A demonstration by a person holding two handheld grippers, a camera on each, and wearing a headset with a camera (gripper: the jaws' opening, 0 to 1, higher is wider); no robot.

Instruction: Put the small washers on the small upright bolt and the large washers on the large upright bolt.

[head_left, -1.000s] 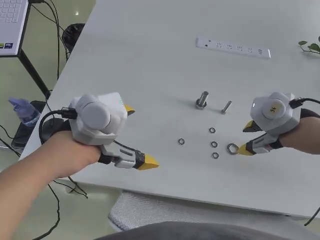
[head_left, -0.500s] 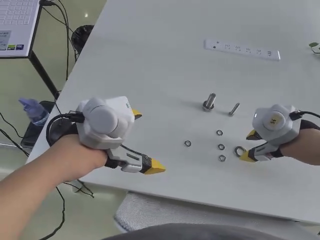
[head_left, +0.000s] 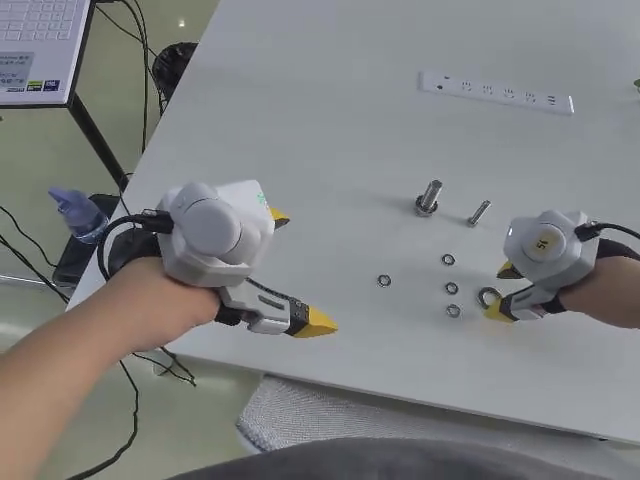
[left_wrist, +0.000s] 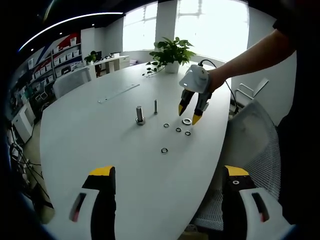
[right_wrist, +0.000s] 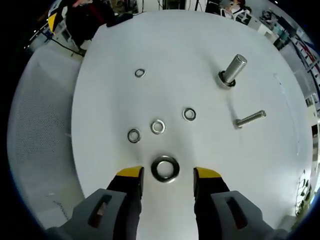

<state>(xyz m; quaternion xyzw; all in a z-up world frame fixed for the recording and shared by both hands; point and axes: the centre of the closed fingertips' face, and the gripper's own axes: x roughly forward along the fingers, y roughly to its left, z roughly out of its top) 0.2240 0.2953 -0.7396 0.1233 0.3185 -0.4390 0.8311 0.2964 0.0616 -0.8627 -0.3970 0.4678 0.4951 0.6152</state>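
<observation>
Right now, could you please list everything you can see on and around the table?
table: one, white, under everything
large bolt: one, silver, upright mid-table
small bolt: one, silver, just right of the large bolt
small washers: four, silver, loose, nearer the person than the bolts
large washer: one, silver, flat, right of the small washers
power strip: one, white, far side
laptop: one, pale keys, on a stand left of the table
spray bottle: one, blue, below the laptop
left gripper: white, yellow tips, jaws open, near edge
right gripper: same colours, jaws open either side of the large washer

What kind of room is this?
Probably an office meeting room: there is a long white table, a potted plant by big windows, and a mesh chair.
</observation>
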